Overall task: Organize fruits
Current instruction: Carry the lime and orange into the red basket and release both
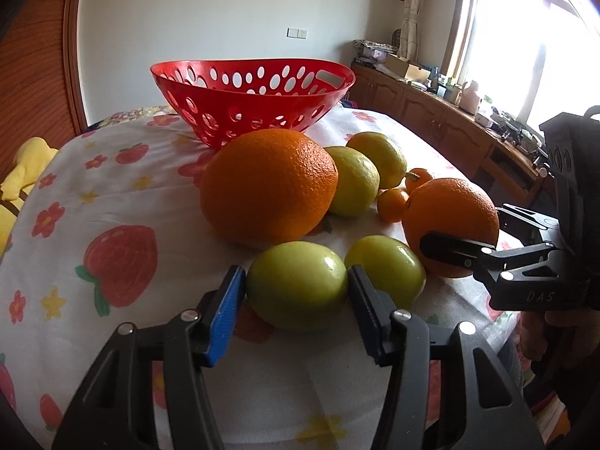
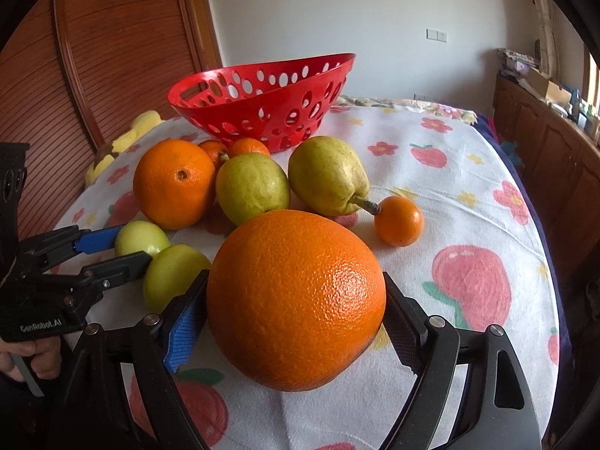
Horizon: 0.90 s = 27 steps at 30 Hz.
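Fruit lies clustered on a surface (image 1: pixel 123 195) covered with a strawberry-and-flower cloth, in front of a red perforated basket (image 1: pixel 255 97) that stands at the upper centre of both views with nothing visible inside it.

In the left wrist view the left tool (image 1: pixel 298 292) sits at the lower centre, its two fingers pressed against either side of a small green fruit (image 1: pixel 296 288) resting on the cloth. A second green fruit (image 1: pixel 386 270) lies just beside it on the right, and a large orange (image 1: pixel 268 187) sits just behind.

The right tool (image 2: pixel 296 322) fills the lower centre of the right wrist view, its fingers clamped on another big orange (image 2: pixel 296 300), which appears to rest on the cloth. Behind that orange, mid-frame, lie two yellow-green pears (image 2: pixel 326 174), one with its stem touching a small mandarin (image 2: pixel 399 221). Two more mandarins (image 2: pixel 247 148) sit against the basket's base at centre left.
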Tool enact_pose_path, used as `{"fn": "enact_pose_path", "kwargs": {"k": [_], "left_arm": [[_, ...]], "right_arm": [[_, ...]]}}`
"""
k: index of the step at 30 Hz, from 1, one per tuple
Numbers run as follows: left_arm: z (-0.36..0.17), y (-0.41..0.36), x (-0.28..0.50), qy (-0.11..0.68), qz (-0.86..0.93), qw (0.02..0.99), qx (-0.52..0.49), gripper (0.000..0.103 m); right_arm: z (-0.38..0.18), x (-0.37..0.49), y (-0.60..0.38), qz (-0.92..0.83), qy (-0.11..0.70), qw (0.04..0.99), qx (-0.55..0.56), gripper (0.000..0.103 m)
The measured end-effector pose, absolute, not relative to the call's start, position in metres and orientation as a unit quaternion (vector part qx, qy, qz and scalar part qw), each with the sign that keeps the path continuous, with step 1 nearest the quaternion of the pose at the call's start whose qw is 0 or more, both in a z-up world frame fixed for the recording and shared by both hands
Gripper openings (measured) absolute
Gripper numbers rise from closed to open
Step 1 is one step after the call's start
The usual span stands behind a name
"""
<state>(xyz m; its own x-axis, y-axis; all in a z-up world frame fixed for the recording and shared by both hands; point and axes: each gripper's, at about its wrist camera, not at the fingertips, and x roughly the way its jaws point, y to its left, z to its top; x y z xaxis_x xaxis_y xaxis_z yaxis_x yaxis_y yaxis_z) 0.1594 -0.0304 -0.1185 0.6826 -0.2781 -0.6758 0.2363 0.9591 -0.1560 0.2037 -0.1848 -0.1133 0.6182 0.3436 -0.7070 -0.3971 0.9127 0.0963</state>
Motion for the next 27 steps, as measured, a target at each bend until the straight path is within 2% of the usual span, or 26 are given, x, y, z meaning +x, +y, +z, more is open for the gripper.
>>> {"fn": "enact_pose_path", "kwargs": {"k": [21, 27], "left_arm": [[-0.066, -0.001, 0.134, 0.318, -0.118, 0.94, -0.033, 0.054], [-0.045, 0.003, 0.133, 0.293, -0.127, 0.947, -0.026, 0.054]], "right_arm": [[-0.114, 0.197, -0.184, 0.206, 0.38, 0.901, -0.047, 0.085], [-0.095, 0.196, -0.191, 0.216, 0.354, 0.909, -0.037, 0.084]]}}
